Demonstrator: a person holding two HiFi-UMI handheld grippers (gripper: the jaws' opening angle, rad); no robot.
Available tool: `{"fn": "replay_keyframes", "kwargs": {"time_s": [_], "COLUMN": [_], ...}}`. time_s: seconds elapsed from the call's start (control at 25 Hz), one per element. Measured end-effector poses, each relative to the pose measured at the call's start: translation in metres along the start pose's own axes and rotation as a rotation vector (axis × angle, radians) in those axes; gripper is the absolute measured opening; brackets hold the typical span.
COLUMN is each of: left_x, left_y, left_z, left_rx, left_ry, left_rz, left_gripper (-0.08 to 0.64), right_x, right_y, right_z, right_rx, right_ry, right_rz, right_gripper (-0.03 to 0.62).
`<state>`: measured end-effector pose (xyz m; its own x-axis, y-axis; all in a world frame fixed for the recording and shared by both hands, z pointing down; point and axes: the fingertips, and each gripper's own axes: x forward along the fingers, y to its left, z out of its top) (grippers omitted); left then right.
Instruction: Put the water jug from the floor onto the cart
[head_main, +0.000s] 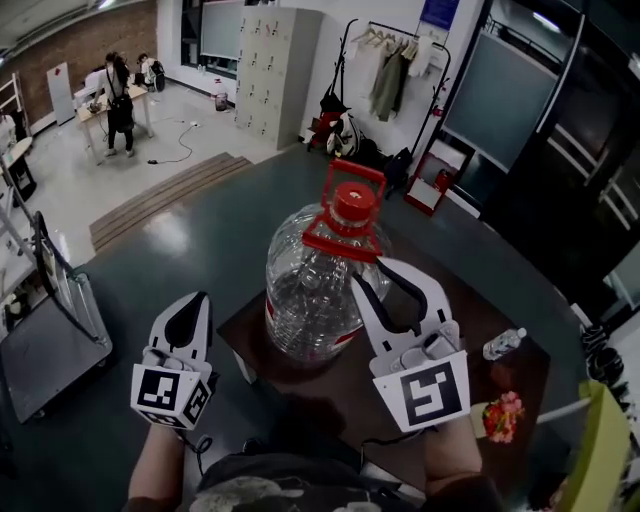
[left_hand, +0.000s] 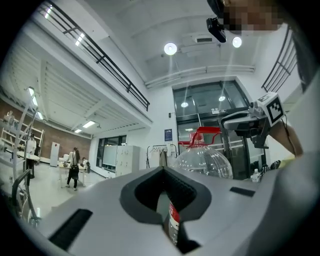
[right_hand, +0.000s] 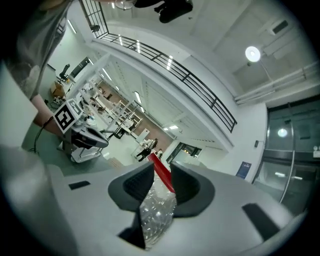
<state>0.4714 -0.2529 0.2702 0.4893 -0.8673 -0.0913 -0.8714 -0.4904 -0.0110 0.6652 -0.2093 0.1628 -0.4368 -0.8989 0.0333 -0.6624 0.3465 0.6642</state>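
The clear water jug (head_main: 315, 285) with a red cap and red handle stands upright on a dark brown platform (head_main: 330, 395). My right gripper (head_main: 385, 275) is close beside the jug's right side with its jaws apart. In the right gripper view the jug (right_hand: 157, 210) shows through the gap of that gripper (right_hand: 159, 170), and nothing is pinched. My left gripper (head_main: 198, 298) hangs left of the jug, apart from it, with its fingers together and nothing in them. The left gripper view shows the jug (left_hand: 205, 160) ahead beyond the tips of that gripper (left_hand: 164, 172).
A small water bottle (head_main: 503, 343) and a bunch of flowers (head_main: 503, 415) lie on the platform's right part. A grey flat trolley (head_main: 50, 350) stands at the left. Lockers (head_main: 275, 70), a clothes rack (head_main: 390, 70) and a person at a table (head_main: 120, 100) are far behind.
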Motion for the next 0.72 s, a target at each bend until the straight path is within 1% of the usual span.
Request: {"fn": "replay_keyframes", "kwargs": {"time_s": [0.12, 0.24, 0.4, 0.48, 0.6, 0.72], "left_x": [0.009, 0.015, 0.018, 0.021, 0.02, 0.019], "left_y": [0.003, 0.002, 0.003, 0.007, 0.006, 0.003], "left_z": [0.001, -0.001, -0.003, -0.009, -0.018, -0.017], "left_rx": [-0.021, -0.039, -0.02, -0.029, -0.047, -0.043], "left_ry": [0.013, 0.037, 0.036, 0.04, 0.055, 0.05], "left_rz": [-0.007, -0.014, -0.028, -0.026, -0.037, -0.044], "left_gripper": [0.008, 0.008, 0.008, 0.008, 0.008, 0.008], "right_x": [0.007, 0.02, 0.037, 0.046, 0.055, 0.06], "right_y": [-0.001, 0.0, 0.001, 0.0, 0.003, 0.006], "right_z": [0.0, -0.002, -0.003, -0.005, -0.01, -0.014], "right_rx": [-0.016, -0.064, -0.142, -0.181, -0.213, -0.264], "right_ry": [0.053, 0.092, 0.122, 0.14, 0.18, 0.225], "right_rz": [0.047, 0.091, 0.137, 0.146, 0.174, 0.208], "right_gripper": [0.103, 0.129, 0.133, 0.133, 0.133, 0.133]}}
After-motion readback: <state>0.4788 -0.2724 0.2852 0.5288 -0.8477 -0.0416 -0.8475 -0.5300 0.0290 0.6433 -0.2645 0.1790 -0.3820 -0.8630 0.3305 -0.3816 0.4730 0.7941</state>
